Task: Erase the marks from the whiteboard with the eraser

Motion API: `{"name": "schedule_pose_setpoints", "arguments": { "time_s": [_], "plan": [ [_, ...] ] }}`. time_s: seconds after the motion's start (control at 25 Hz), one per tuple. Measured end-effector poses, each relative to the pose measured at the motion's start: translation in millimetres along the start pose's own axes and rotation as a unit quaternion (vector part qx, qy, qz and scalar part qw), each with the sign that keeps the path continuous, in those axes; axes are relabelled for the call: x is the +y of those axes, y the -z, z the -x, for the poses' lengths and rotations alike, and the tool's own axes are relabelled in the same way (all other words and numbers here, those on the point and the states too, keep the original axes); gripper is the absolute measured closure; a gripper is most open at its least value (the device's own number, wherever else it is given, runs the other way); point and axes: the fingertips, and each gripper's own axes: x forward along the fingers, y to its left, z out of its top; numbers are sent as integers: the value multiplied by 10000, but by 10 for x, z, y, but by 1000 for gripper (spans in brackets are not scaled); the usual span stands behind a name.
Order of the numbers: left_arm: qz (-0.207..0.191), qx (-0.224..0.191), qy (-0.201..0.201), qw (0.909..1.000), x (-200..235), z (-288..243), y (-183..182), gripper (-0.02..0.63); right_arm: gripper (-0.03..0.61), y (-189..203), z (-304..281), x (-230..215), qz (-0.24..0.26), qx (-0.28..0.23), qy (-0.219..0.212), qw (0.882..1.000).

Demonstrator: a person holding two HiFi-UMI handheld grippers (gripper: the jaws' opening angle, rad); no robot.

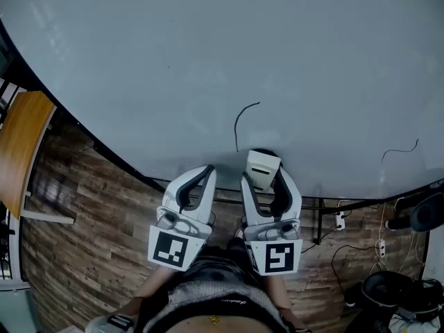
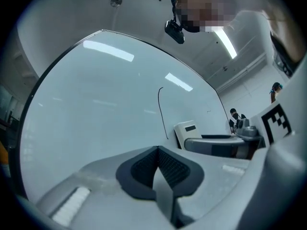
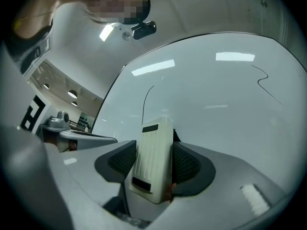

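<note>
1. The right gripper (image 1: 268, 180) is clamped on the white eraser (image 3: 153, 157), which stands on edge between the jaws, just below the curved black line (image 1: 239, 123) on the whiteboard (image 1: 208, 47).
2. The left gripper (image 2: 157, 164) is closed on nothing and sits just beside the right one.
3. Risk: pressing could twist the eraser in the jaws, so that only a corner wipes and leaves streaks.
4. Risk: the second squiggle (image 1: 401, 149), well apart to the right, is easily missed.
5. Nothing blocks the board. Cables (image 1: 343, 252) trail over the wooden floor (image 1: 83, 220) below.
</note>
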Motion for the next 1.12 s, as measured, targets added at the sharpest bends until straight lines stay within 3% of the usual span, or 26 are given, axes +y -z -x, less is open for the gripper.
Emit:
{"name": "schedule_pose_setpoints", "arguments": {
  "time_s": [0.56,0.84,1.12],
  "plan": [
    [79,94,15,9999,262,124,137,611,341,33,-48,-19,-72,-55,360,9993],
    [70,85,57,9999,54,57,101,611,341,-32,-90,72,17,-62,11,10000],
    [127,106,-136,9998,444,400,114,611,341,-28,-387,742,54,-23,-471,9989]
  ]
}}
